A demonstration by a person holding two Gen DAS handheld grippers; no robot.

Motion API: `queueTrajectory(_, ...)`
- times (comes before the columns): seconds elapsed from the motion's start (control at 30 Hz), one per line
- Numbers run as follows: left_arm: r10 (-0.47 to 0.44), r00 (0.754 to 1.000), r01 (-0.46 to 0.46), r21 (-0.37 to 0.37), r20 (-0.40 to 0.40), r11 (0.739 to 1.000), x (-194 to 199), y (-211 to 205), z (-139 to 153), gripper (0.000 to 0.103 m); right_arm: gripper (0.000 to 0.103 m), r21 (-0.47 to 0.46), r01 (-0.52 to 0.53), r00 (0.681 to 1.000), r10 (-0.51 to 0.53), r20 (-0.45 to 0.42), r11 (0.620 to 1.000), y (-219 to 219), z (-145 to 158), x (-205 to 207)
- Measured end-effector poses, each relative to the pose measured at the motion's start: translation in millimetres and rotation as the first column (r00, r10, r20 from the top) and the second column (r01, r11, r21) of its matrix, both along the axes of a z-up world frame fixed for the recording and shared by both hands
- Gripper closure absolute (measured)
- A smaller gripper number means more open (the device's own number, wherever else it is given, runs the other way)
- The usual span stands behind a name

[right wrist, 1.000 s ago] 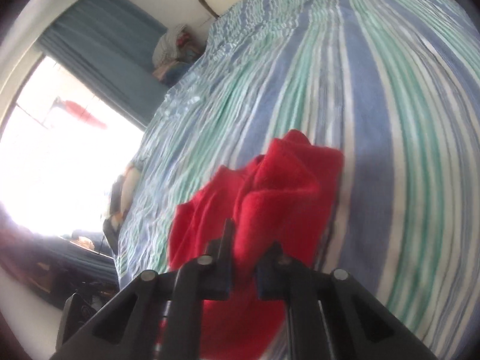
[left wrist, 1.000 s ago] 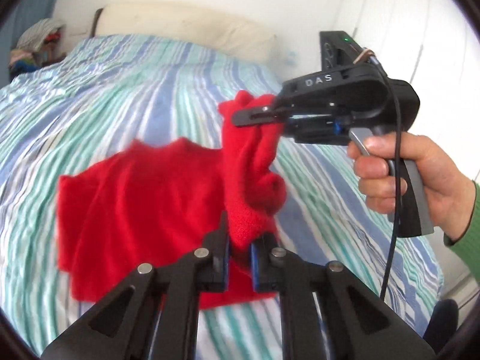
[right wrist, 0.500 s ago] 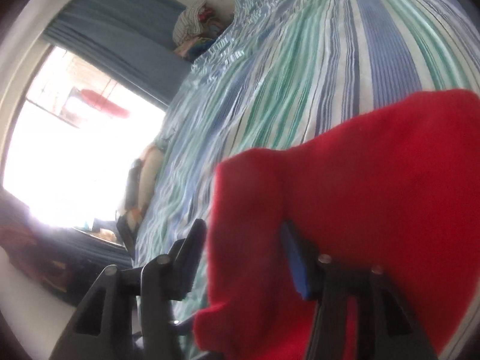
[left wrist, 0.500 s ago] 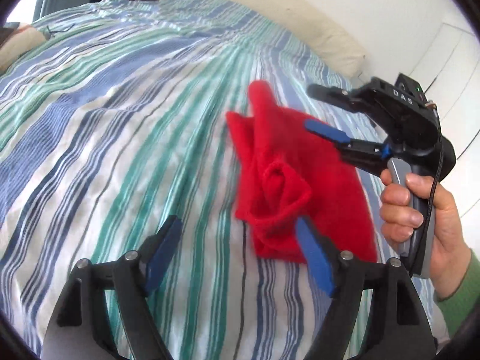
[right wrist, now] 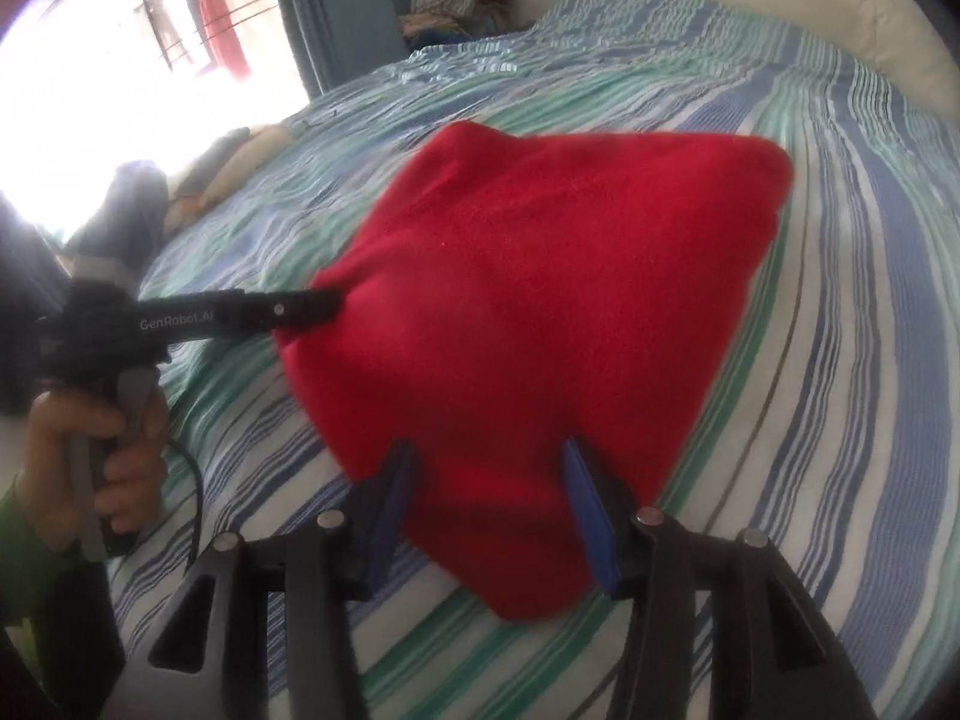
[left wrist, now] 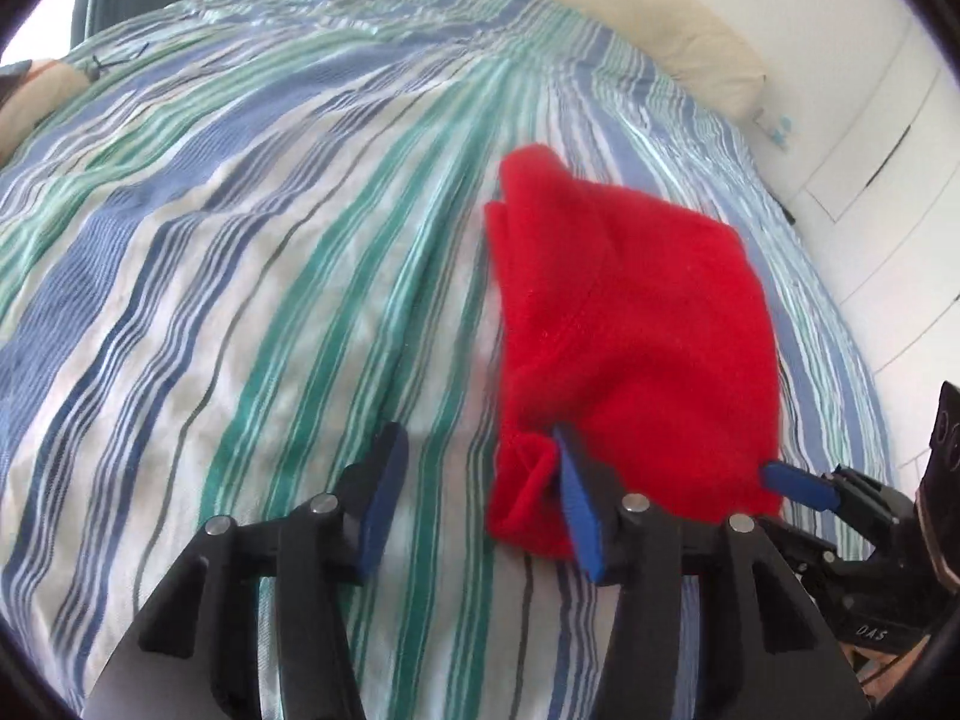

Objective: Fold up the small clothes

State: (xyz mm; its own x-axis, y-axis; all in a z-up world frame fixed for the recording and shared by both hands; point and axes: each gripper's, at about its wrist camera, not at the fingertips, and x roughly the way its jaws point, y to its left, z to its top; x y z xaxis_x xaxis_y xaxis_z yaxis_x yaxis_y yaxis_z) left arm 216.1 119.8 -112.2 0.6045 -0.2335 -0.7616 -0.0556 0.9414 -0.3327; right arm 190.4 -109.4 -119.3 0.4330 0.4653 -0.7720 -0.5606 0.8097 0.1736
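We saw a striped bedspread filling the room's foreground, a cream pillow at one o'clock and blue curtains at eleven. The folded red garment lay flat on it. Left gripper and right gripper both stood apart, holding nothing.

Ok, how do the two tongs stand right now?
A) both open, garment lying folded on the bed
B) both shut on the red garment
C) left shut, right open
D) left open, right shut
A: the left tongs and right tongs are spread apart, and the red garment lies folded on the striped bedspread.
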Motion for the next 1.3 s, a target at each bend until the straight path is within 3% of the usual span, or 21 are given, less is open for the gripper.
queueTrajectory(0.03, 0.007, 1.0, -0.007, 0.005, 0.008, 1.0, -2, 2, 4, 0.041, 0.052, -0.001, 0.016, 1.0, -0.016, 0.007, 1.0, -1, 5, -2)
queueTrajectory(0.1, 0.028, 0.999, -0.028, 0.0, 0.041, 1.0, -11, 6, 14, 0.022, 0.052, 0.024, 0.043, 0.998, -0.044, 0.045, 0.999, -5, 22, -12)
queueTrajectory(0.17, 0.039, 0.996, -0.042, 0.039, 0.076, 0.998, -15, 4, 22, 0.016, 0.052, 0.032, 0.031, 0.994, -0.034, 0.106, 0.999, -2, 38, -24)
queueTrajectory(0.23, 0.04, 0.996, -0.048, 0.1, 0.085, 0.994, -11, -2, 25, 0.016, 0.052, 0.019, 0.034, 0.992, -0.036, 0.12, 0.999, 3, 37, -28)
queueTrajectory(0.37, 0.045, 0.995, -0.059, 0.169, 0.086, 0.984, -7, -6, 26, 0.014, 0.052, -0.077, 0.106, 0.994, -0.106, 0.003, 0.991, 0, -4, -22)
queueTrajectory(0.43, 0.046, 0.994, -0.066, 0.194, 0.104, 0.979, -12, -6, 30, 0.012, 0.05, -0.056, 0.142, 0.99, -0.142, 0.014, 0.988, -7, -7, -28)
queueTrajectory(0.5, 0.044, 0.992, -0.07, 0.215, 0.12, 0.974, -15, -8, 34, 0.012, 0.03, -0.03, 0.192, 0.981, -0.192, 0.013, 0.981, -16, -2, -34)
queueTrajectory(0.53, 0.044, 0.991, -0.071, 0.22, 0.126, 0.973, -15, -8, 36, 0.012, 0.028, -0.006, 0.217, 0.976, -0.217, 0.011, 0.976, -20, 1, -37)
queueTrajectory(0.73, 0.027, 0.991, -0.059, 0.244, 0.132, 0.968, -16, -12, 38, 0.011, 0.028, 0.061, 0.295, 0.955, -0.295, -0.019, 0.953, -38, -4, -49)
queueTrajectory(0.83, 0.012, 0.992, -0.039, 0.203, 0.129, 0.978, -14, -3, 40, 0.011, 0.028, 0.067, 0.296, 0.955, -0.294, -0.029, 0.953, -43, -9, -54)
queueTrajectory(0.93, -0.024, 0.99, 0.014, 0.078, 0.136, 0.997, 3, 14, 44, 0.01, 0.028, 0.106, 0.29, 0.957, -0.289, -0.022, 0.951, -54, -1, -53)
queueTrajectory(0.97, -0.042, 0.992, 0.037, 0.046, 0.122, 0.998, 15, 18, 43, 0.005, 0.028, 0.128, 0.289, 0.957, -0.288, -0.02, 0.949, -58, 5, -49)
queueTrajectory(1.07, -0.161, 0.987, 0.162, -0.04, 0.015, 0.986, 66, 14, 25, 0.004, 0.027, 0.217, 0.295, 0.955, -0.291, -0.048, 0.931, -72, 22, -18)
queueTrajectory(1.2, -0.237, 0.964, 0.231, -0.062, -0.123, 0.971, 124, -1, -10, 0.004, 0.022, 0.348, 0.335, 0.941, -0.29, -0.175, 0.876, -81, 20, 55)
queueTrajectory(1.3, -0.209, 0.973, 0.201, -0.088, -0.101, 0.976, 136, -7, -14, 0.004, 0.023, 0.426, 0.393, 0.908, -0.269, -0.321, 0.815, -82, -9, 106)
